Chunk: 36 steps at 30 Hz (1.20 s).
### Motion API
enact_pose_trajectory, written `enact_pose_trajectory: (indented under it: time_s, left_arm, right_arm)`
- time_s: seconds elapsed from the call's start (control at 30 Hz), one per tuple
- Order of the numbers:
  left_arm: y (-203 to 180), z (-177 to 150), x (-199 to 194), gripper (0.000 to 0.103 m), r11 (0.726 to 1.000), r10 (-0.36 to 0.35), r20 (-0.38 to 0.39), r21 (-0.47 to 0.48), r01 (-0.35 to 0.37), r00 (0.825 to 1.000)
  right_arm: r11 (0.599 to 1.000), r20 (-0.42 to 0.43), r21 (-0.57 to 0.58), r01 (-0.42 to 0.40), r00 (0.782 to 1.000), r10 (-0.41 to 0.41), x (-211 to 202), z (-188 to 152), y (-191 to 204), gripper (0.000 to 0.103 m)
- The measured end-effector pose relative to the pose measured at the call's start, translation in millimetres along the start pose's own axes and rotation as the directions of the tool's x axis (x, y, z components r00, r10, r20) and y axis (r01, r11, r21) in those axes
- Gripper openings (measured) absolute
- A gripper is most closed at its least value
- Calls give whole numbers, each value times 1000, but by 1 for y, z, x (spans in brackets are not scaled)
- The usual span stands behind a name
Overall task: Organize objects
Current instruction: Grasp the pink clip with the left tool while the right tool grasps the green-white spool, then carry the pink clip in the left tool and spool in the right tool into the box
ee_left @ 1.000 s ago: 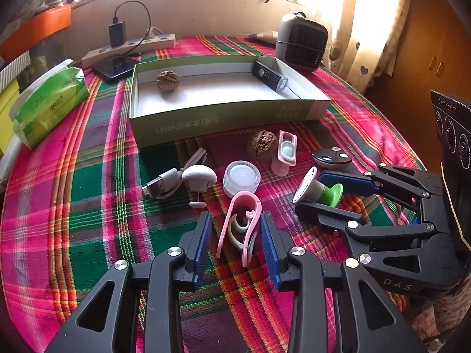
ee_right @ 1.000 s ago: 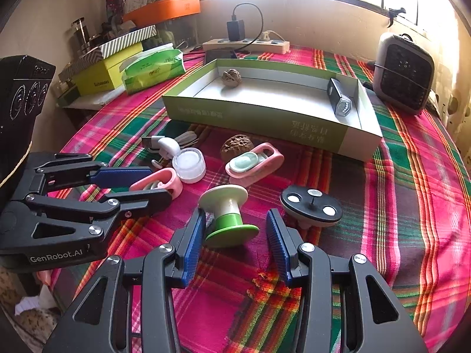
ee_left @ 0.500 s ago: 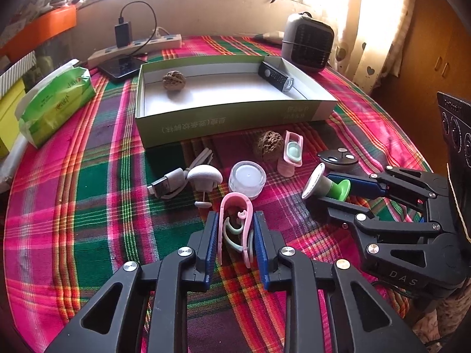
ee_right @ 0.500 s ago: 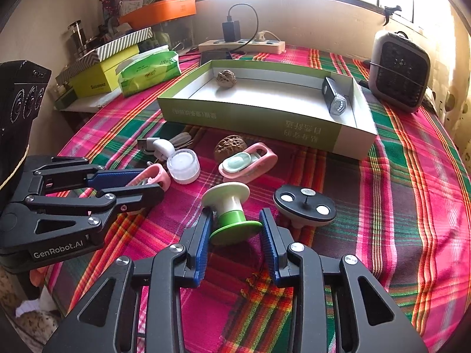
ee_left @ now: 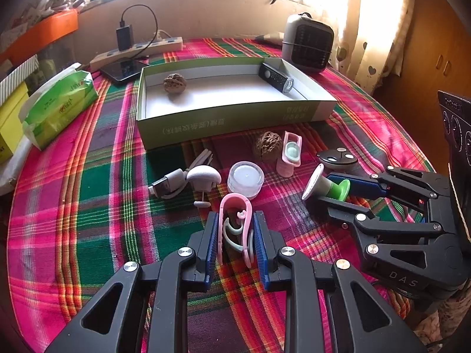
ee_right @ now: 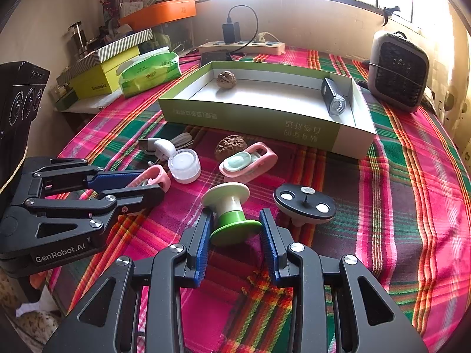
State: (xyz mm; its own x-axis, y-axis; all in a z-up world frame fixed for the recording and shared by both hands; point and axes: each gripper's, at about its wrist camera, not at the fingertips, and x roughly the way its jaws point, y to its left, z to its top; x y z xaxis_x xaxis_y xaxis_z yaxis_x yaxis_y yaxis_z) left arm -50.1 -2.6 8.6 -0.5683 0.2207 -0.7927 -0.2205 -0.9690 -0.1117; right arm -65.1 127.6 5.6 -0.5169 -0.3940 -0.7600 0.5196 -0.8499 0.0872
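Left gripper [ee_left: 235, 235]: jaws drawn in narrow, both blue pads pressing the sides of the pink clip [ee_left: 235, 220], which lies on the plaid cloth of the desk [ee_left: 88, 206]. They have just been closing on it.
Right gripper [ee_right: 235, 232]: jaws narrowed too, clamped on the green base of the green-and-white spool [ee_right: 232, 211]; the spool leans on the cloth with its white disc end up and away. These jaws have also just been closing, spool between them.
Green box [ee_left: 229, 120]: open and shallow, at the far side of the cluster. Inside sit a walnut [ee_left: 175, 83] at the left end and a small black flashlight [ee_left: 276, 78] along the right wall.
Loose items in front of the box: a second walnut [ee_left: 267, 146] touching a pink case with a mint insert [ee_left: 291, 152]; a clear round tealight holder [ee_left: 245, 176]; a white mushroom-shaped piece [ee_left: 203, 176] beside a grey USB cable [ee_left: 167, 183]; a black disc with silver studs [ee_right: 304, 204] just right of the spool.
Desk edges: green tissue pack [ee_left: 59, 103] on the left, small heater [ee_left: 307, 42] at the back right, power strip [ee_left: 138, 51] with a charger plugged in by the wall, phone [ee_left: 123, 69] beside it.
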Motion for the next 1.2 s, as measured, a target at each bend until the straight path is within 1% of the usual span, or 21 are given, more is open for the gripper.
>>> enact_pose_trajectory:
  time_s: [0.3, 0.67, 1.0, 1.2]
  left_arm:
    - [-3, 2, -6, 21, 1000, 21, 22, 8, -21, 1000]
    - [-8, 12, -18, 21, 999, 39, 64, 19, -40, 997]
    - [-8, 27, -22, 21, 999, 45, 86, 17, -46, 995]
    - [-5, 40, -22, 21, 999, 45, 100, 10, -47, 994]
  right_arm:
    - [1000, 10, 3, -2, 1000, 2, -3, 0, 0, 34]
    - [1000, 43, 17, -3, 999, 2, -14, 7, -3, 34]
    - [999, 65, 36, -14, 998, 12, -18, 17, -9, 34]
    - [999, 83, 49, -18, 996, 14, -21, 30, -16, 34]
